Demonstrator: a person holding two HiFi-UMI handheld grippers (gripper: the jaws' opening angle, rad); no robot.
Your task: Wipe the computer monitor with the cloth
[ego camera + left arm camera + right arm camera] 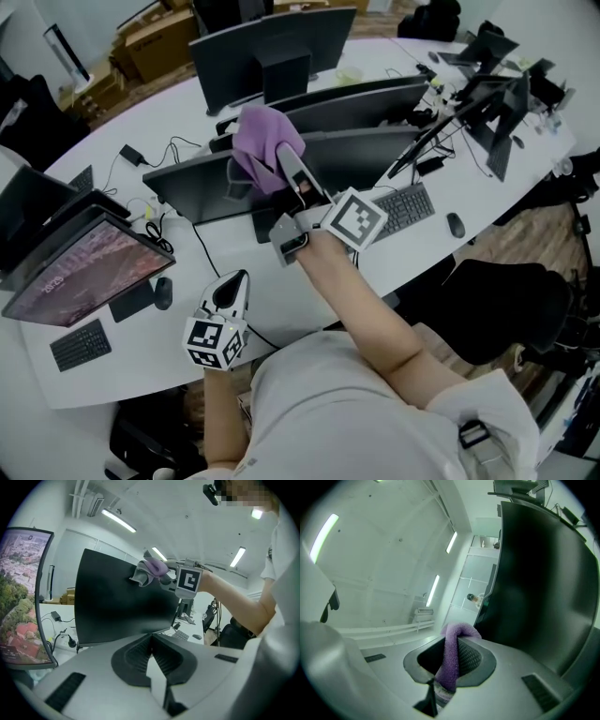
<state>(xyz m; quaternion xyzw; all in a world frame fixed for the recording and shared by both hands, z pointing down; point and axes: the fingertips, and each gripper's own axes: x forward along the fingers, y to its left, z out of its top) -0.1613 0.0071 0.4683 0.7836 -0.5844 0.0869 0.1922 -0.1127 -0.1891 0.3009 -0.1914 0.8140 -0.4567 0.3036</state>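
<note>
1. The person's pale shirt [347, 412] fills the bottom of the head view, with both bare forearms reaching forward over the white desk [220, 248].
2. The left gripper [236, 279] hangs low over the near desk edge, well short of the screens. In its own view, the jaws of the left gripper [151, 639] are pressed together with nothing between them.
3. The right gripper [286, 161] is stretched out further ahead and raised. Its jaws are clamped on the purple cloth [451, 660], which is folded between the ribbed pads and pokes out past the tips.
4. The cloth [262, 139] is bunched at the top edge of the dark curved monitor [366, 155]. Seen from the left gripper view, the cloth [153, 568] sits against the upper right corner of that monitor [119, 602].
5. In the right gripper view the unlit monitor [539, 588] rises just beside the cloth.
6. A lit monitor [75, 267] stands at the left, with a small keyboard [80, 344] and a mouse [163, 292] before it.
7. Another keyboard [405, 208] and mouse [455, 225] lie at the right.
</note>
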